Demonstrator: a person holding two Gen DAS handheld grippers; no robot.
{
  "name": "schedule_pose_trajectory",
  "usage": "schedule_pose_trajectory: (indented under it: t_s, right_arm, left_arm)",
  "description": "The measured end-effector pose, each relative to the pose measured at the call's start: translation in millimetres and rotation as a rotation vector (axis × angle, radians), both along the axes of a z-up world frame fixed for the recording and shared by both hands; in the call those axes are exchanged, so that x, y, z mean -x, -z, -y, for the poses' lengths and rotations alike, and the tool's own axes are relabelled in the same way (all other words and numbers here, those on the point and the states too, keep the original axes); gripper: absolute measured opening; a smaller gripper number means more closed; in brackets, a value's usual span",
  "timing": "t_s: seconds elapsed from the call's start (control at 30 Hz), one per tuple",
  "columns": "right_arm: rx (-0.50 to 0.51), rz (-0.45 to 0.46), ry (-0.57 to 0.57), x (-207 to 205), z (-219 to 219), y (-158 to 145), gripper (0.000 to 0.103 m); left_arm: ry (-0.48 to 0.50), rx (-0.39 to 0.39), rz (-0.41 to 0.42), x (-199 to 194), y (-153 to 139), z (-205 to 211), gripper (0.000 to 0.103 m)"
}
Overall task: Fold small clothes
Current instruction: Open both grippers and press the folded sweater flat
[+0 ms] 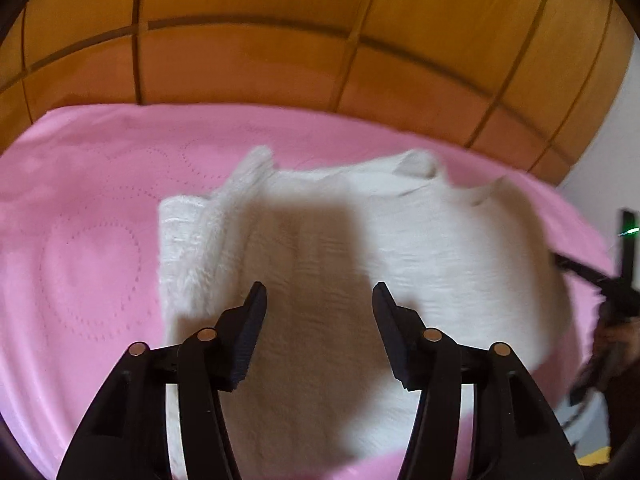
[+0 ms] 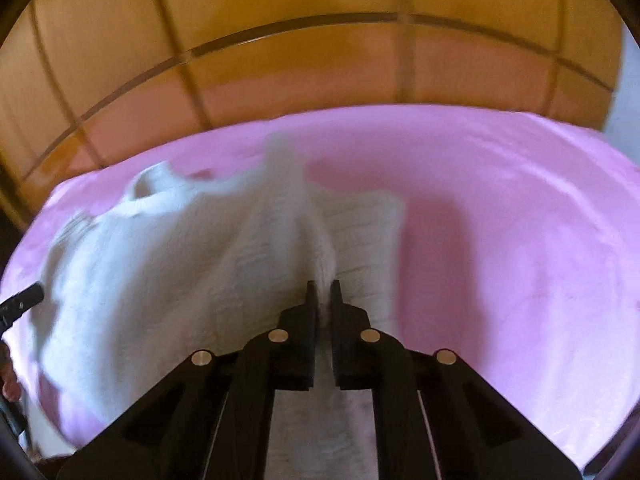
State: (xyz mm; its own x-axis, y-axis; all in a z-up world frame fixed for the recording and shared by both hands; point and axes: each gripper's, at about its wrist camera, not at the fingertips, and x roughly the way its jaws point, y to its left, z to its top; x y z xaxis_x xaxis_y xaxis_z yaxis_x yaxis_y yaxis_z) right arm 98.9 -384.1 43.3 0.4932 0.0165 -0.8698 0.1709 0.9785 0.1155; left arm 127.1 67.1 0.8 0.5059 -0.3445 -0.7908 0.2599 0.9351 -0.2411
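Note:
A small white fluffy garment [image 1: 360, 240] lies on a pink bedsheet [image 1: 88, 208]. Its left side is folded over in a thick ridge. My left gripper [image 1: 319, 294] is open and empty just above the middle of the garment. In the right wrist view my right gripper [image 2: 324, 292] is shut on a raised fold of the white garment [image 2: 160, 264] and lifts it into a ridge. A black fingertip of the left gripper shows at the far left edge of the right wrist view [image 2: 24, 300].
An orange wooden headboard [image 1: 280, 40] with panel grooves rises behind the bed. The pink sheet [image 2: 520, 240] stretches wide to the right of the garment. The right gripper's black body [image 1: 616, 292] shows at the right edge of the left wrist view.

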Motion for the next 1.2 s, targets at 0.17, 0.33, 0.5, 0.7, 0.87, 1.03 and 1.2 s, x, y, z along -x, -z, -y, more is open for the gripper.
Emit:
schedule_pose_trajectory:
  t_s: [0.17, 0.33, 0.5, 0.7, 0.87, 1.03, 1.2]
  right_arm:
    - [-0.031, -0.045, 0.043, -3, 13, 21, 0.006]
    - [-0.069, 0.065, 0.067, 0, 11, -15, 0.031]
    - [-0.141, 0.124, -0.058, -14, -23, -41, 0.042]
    - [-0.161, 0.022, -0.182, -54, -76, -14, 0.047]
    - [-0.157, -0.066, -0.185, -78, -85, 14, 0.008]
    - [-0.131, -0.030, -0.215, -83, -91, 5, 0.005]
    - [-0.146, 0.088, -0.176, -87, -85, -25, 0.004]
  left_arm:
    - [-0.108, -0.053, -0.053, -19, 21, -16, 0.011]
    - [-0.070, 0.035, -0.036, -9, 6, -27, 0.031]
    - [-0.053, 0.166, -0.016, -16, -10, -19, 0.051]
    - [0.006, 0.112, -0.022, -46, -8, 13, 0.052]
    - [0.044, 0.071, -0.046, -65, 1, 29, 0.009]
    - [0.055, 0.048, -0.009, -72, 3, 35, 0.002]
    - [-0.092, 0.120, 0.066, -80, -14, 6, 0.002]
